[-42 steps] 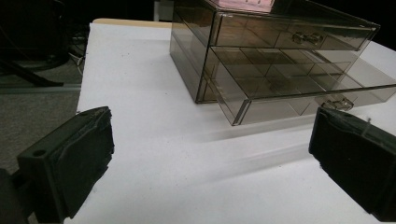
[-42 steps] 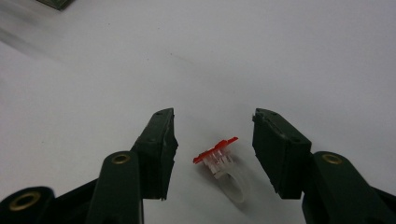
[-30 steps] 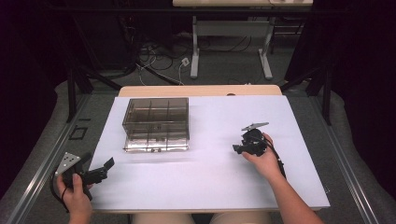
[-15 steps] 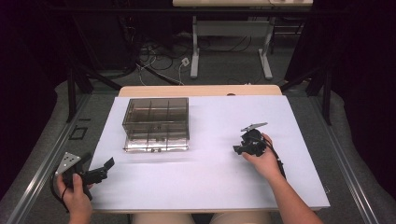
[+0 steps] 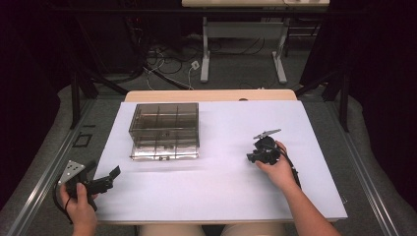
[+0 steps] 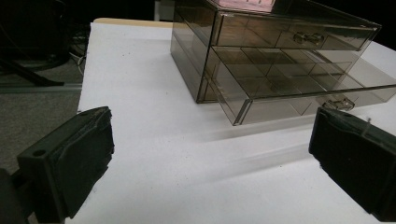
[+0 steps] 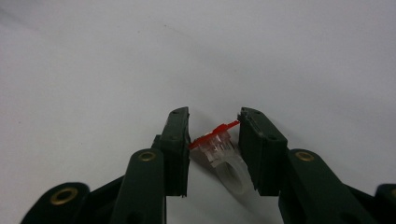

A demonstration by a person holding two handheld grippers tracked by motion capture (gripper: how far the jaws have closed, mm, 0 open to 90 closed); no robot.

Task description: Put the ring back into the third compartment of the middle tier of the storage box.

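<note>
Red-topped clear ring (image 7: 219,151) between right claw (image 7: 212,151) pads, gripped.

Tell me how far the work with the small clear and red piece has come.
Done: the lower drawer of the smoky transparent plastic drawer box stands pulled out. In hand: the right gripper has just been closing on the small clear plastic piece with red top. Left: probably lifting it and carrying it to the box. The left gripper waits open.

The right gripper (image 7: 212,149) has just been closing and clamps a clear ring (image 7: 222,161) with a red top over the white table (image 7: 140,60).
</note>
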